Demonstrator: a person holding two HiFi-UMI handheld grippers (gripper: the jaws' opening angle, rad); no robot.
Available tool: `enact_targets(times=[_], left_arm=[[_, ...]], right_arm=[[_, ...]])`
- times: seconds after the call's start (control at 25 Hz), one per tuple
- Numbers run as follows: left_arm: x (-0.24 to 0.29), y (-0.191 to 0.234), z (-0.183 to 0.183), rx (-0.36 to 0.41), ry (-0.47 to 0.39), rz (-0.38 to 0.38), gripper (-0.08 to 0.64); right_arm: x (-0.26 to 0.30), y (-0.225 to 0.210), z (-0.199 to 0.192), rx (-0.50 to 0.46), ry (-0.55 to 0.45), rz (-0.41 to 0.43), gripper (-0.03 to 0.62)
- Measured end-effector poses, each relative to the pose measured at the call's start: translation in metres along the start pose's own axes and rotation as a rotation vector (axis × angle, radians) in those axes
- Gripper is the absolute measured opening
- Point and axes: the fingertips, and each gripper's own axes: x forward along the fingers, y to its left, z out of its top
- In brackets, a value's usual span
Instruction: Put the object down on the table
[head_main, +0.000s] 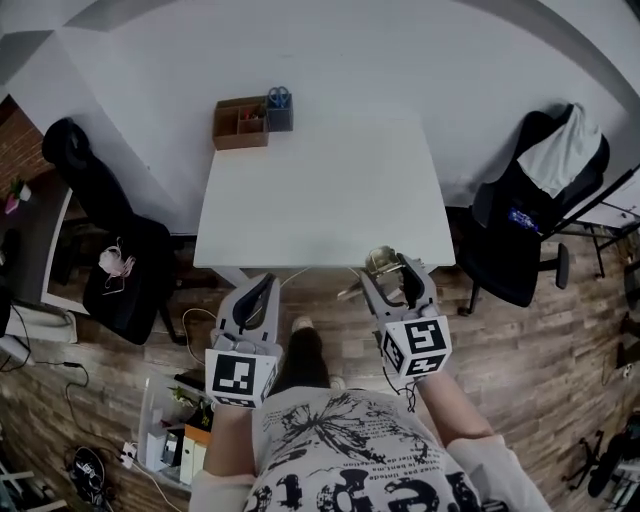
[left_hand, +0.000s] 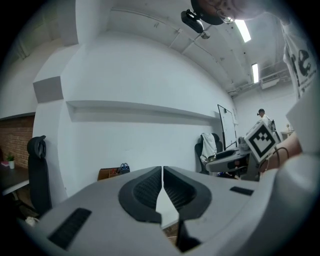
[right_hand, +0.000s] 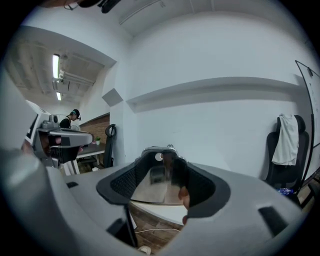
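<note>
My right gripper (head_main: 396, 272) is shut on a shiny metal object (head_main: 381, 262) with a brassy, mirror-like surface. It hangs just short of the near edge of the white table (head_main: 320, 190). In the right gripper view the object (right_hand: 159, 176) fills the gap between the jaws, and its top pokes up past the fingertips. My left gripper (head_main: 257, 292) is held lower at the left, also in front of the table edge. In the left gripper view its jaws (left_hand: 162, 174) meet with nothing between them.
A wooden organiser box (head_main: 240, 122) and a blue holder with scissors (head_main: 279, 108) stand at the table's far left corner. A black chair (head_main: 110, 250) sits left of the table, and another with a white garment (head_main: 545, 190) sits to the right. The floor is wood.
</note>
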Motion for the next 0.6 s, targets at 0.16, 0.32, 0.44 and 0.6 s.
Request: enact_targets(times=[0.16, 0.32, 0.44, 0.6], left_arm=[[0.039, 0.032, -0.018, -0.007, -0.004, -0.008, 0.012], [0.087, 0.071, -0.015, -0.025, -0.014, -0.015, 0.012], [0.121, 0.1, -0.009, -0.021, -0.022, -0.032, 0.012], [0.164, 0.137, -0.011, -0.018, -0.023, -0.051, 0.012]], right_arm=[[0.049, -0.006, -0.003, -0.015, 0.03, 0.006, 0.281], [0.107, -0.019, -0.001, -0.014, 0.087, -0.013, 0.281], [0.153, -0.03, 0.002, 0.017, 0.128, -0.031, 0.281], [0.213, -0.045, -0.004, 0.018, 0.18, -0.061, 0.281]])
